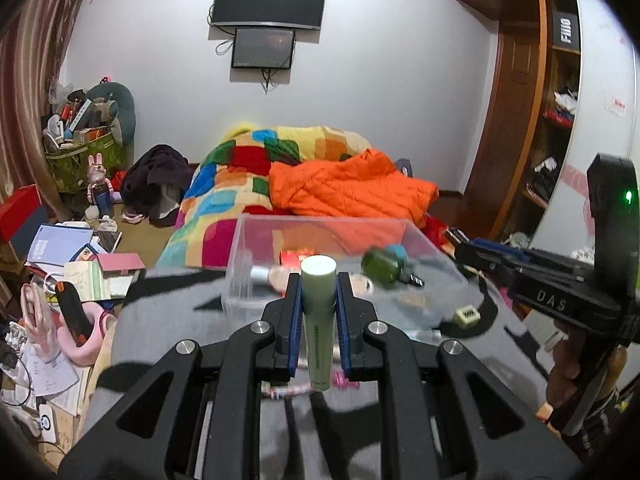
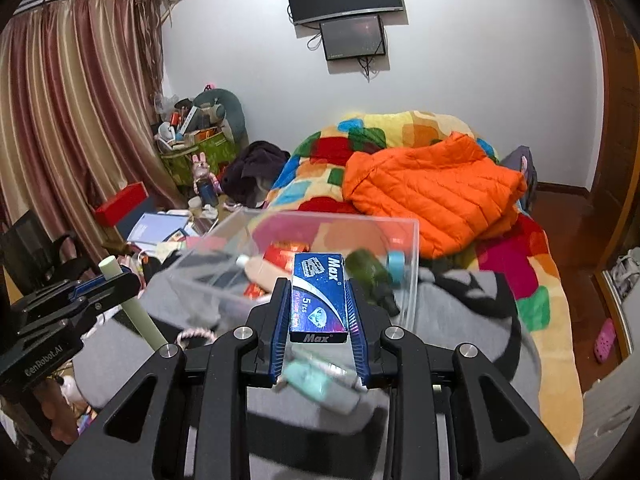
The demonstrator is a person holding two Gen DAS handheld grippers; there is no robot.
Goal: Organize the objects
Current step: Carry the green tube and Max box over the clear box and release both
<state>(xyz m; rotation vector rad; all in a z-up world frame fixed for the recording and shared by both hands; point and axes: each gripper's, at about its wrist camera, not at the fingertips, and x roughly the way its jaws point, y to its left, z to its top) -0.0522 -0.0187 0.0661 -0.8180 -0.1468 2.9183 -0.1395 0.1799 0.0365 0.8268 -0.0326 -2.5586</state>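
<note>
pale green tube (image 1: 318, 320) clamped upright in left gripper (image 1: 318, 300), blue "max" box (image 2: 319, 296) clamped in right gripper (image 2: 319, 300)

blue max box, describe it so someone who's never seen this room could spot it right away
Find the clear plastic bin on the grey blanket at the foot of the bed. Just in front of it, the right gripper clamps the blue Max box. Unlike the pale green tube nearby, it is flat, rectangular, and printed "Max 5 Pcs".
</note>
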